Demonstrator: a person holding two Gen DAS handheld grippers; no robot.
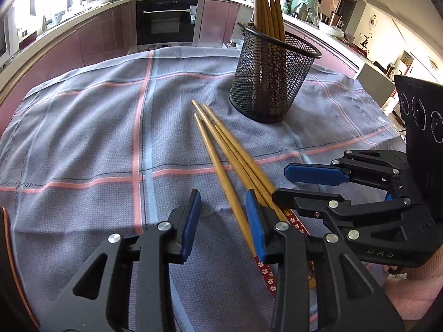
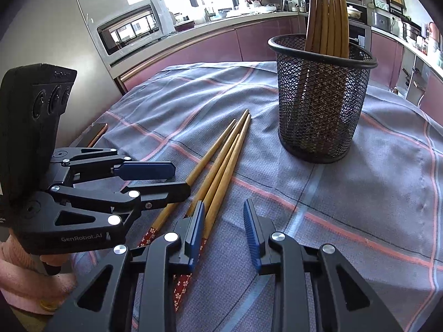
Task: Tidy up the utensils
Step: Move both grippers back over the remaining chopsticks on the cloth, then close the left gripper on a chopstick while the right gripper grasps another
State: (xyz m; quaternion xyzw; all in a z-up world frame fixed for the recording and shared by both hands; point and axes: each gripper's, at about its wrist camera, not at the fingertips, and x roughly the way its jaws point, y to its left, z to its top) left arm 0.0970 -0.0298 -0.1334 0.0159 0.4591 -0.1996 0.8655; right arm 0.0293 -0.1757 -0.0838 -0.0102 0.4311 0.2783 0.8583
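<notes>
Nearest the left wrist camera, the left gripper (image 1: 223, 222) is low over the cloth with its blue-padded jaws apart; one chopstick runs between them, but the pads do not press on it. In the right wrist view the right gripper (image 2: 224, 231) also has its jaws standing apart, with only bare cloth in the gap and the chopstick handles just to the left of its left pad. Each gripper shows in the other's view, held side on in a hand with a pink sleeve (image 2: 33, 285).

The loose chopsticks (image 1: 235, 163) lie in a bundle of four on the grey tablecloth (image 1: 91, 138), which is crossed by pink and pale blue stripes. They are light bamboo, tapering to thin tips that point away toward the holder, and their near handle ends are wrapped in red with small white flowers. The tips fan apart slightly while the handles lie close together, under the two grippers.

Farther on, just beyond the tips and not touching them, stands a black wire-mesh holder (image 1: 272, 83), upright and round with a solid rim. It holds several darker brown chopsticks (image 1: 267, 2), standing with their ends rising well above the rim and leaning together.

Beyond the table are pink kitchen cabinets (image 1: 91, 38), a built-in oven (image 1: 166, 19) and a crowded counter.
</notes>
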